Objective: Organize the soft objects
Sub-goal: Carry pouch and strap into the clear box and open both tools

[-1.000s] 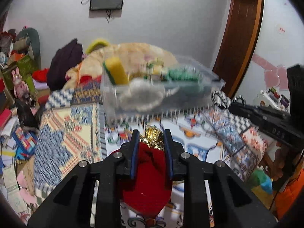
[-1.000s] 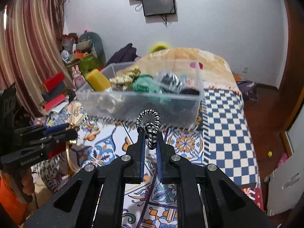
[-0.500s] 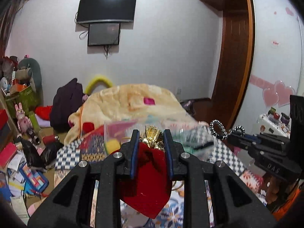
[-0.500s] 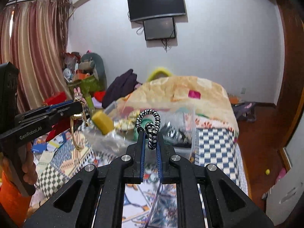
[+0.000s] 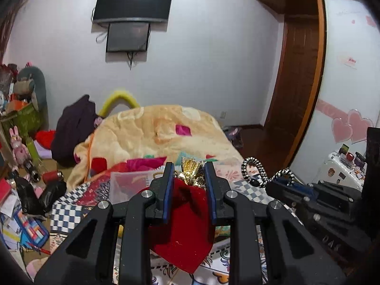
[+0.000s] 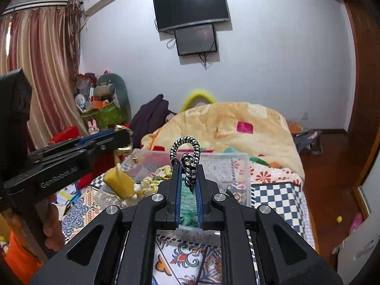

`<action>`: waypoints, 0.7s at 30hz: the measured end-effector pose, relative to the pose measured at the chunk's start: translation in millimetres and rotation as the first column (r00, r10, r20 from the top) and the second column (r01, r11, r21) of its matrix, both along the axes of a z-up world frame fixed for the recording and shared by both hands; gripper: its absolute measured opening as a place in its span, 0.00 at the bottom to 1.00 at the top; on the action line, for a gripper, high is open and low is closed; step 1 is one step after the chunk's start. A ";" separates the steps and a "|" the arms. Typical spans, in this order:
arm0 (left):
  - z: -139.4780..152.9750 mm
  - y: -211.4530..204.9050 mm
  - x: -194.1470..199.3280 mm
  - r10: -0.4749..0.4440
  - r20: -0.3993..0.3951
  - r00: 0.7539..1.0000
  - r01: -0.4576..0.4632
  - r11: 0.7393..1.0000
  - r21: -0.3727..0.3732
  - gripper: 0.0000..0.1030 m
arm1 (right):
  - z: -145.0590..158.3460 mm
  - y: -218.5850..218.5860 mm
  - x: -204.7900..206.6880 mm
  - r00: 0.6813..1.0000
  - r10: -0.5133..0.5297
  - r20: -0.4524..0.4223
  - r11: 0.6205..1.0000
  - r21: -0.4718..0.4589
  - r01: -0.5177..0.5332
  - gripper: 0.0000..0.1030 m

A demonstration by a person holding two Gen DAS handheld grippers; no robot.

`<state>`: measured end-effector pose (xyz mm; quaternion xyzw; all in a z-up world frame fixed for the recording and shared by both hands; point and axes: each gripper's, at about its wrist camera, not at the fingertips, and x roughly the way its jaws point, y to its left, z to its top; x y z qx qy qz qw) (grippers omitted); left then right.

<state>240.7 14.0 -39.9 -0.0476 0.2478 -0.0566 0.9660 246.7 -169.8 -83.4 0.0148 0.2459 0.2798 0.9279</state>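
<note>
My left gripper (image 5: 187,168) is shut on a red velvet pouch (image 5: 187,220) with a gold top, held above the bed. It also shows at the left of the right wrist view (image 6: 123,137). My right gripper (image 6: 187,168) is shut on a black-and-white braided hair tie (image 6: 186,149); the tie (image 5: 253,172) and gripper also show at the right of the left wrist view. A clear plastic bin (image 6: 237,166) sits on the bed just beyond and below both grippers. It holds a yellow sponge (image 6: 118,182), green yarn and other soft items. Its far rim (image 5: 133,178) shows in the left wrist view.
A peach blanket (image 6: 237,123) is piled behind the bin. The bed has a patterned and checkered cover (image 6: 277,194). Clutter and toys (image 5: 23,142) line the floor at the left. A wooden door (image 5: 299,90) is at the right, a TV (image 6: 190,7) on the far wall.
Both grippers have risen and tilted up, each still holding its item. The bin has dropped low in both views and sits closer under the fingers.
</note>
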 end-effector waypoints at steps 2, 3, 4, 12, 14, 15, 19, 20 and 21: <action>-11.1 -0.4 11.5 -0.003 -0.033 0.999 0.003 1.000 -0.004 0.24 | -8.0 4.3 6.1 1.000 0.006 -0.024 1.000 -0.012 -0.007 0.09; -16.9 -0.7 16.3 -0.006 -0.049 0.999 0.005 1.000 -0.007 0.24 | -10.8 5.4 7.8 1.000 0.007 -0.031 1.000 -0.018 -0.007 0.09; -21.5 -0.9 20.4 -0.006 -0.064 0.998 0.006 1.000 -0.007 0.24 | -15.4 7.9 11.1 0.999 0.007 -0.042 1.000 -0.030 -0.009 0.09; -57.2 -0.2 42.9 -0.013 -0.173 0.985 0.013 1.000 -0.001 0.27 | -42.6 20.9 20.2 0.995 0.009 -0.101 0.994 -0.107 -0.019 0.10; -61.2 0.7 43.2 -0.017 -0.185 0.983 0.017 1.000 0.001 0.34 | -44.9 21.2 19.0 0.995 0.010 -0.102 0.993 -0.120 -0.022 0.10; -61.8 0.6 42.5 -0.018 -0.186 0.982 0.018 1.000 0.000 0.37 | -45.9 21.0 18.1 0.994 0.011 -0.104 0.991 -0.130 -0.024 0.10; -60.4 2.7 36.4 -0.007 -0.173 0.985 0.008 1.000 0.009 0.52 | -44.7 18.0 14.4 0.995 0.005 -0.103 0.989 -0.146 -0.020 0.26; -59.4 2.7 36.0 -0.010 -0.172 0.985 0.011 1.000 0.009 0.53 | -43.5 16.5 13.9 0.995 -0.002 -0.099 0.989 -0.149 -0.013 0.33; -57.2 3.2 33.6 -0.014 -0.170 0.985 0.015 1.000 0.007 0.54 | -42.6 15.0 13.6 0.995 -0.005 -0.096 0.989 -0.147 -0.009 0.36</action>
